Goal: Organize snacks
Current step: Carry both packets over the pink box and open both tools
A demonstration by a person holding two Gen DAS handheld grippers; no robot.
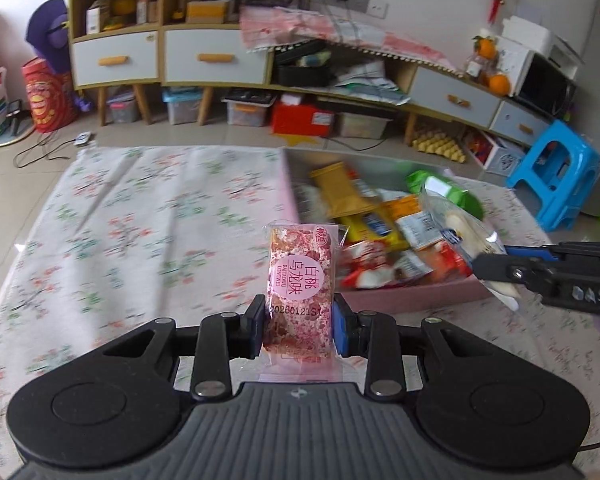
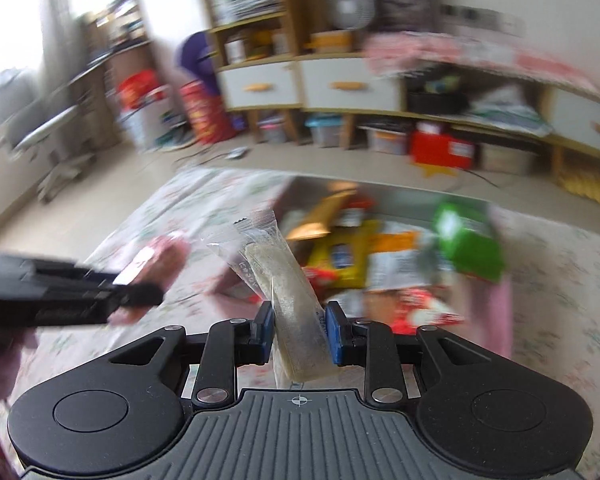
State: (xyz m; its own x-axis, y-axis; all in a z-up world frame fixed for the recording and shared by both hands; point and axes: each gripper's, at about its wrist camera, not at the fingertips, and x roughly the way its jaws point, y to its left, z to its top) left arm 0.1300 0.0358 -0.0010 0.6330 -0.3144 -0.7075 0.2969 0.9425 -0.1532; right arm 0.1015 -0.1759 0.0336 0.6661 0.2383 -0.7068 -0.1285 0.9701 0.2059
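My left gripper (image 1: 299, 326) is shut on a pink snack bar in clear wrap (image 1: 300, 276), held upright above the floral cloth. My right gripper (image 2: 299, 334) is shut on a pale, beige snack bar in clear wrap (image 2: 288, 292), tilted to the left. The right gripper also shows in the left wrist view (image 1: 496, 270), holding its bar (image 1: 464, 232) over the front right of a pink box (image 1: 416, 294) full of mixed snack packets. The box also shows in the right wrist view (image 2: 500, 312), blurred. The left gripper shows in the right wrist view (image 2: 140, 294) with its pink bar (image 2: 160, 260).
A floral cloth (image 1: 148, 220) covers the table, with the box on its right half. A green packet (image 1: 448, 192) sticks up at the box's far right. Beyond the table are cabinets with drawers (image 1: 204, 56), storage bins and a blue stool (image 1: 556, 176).
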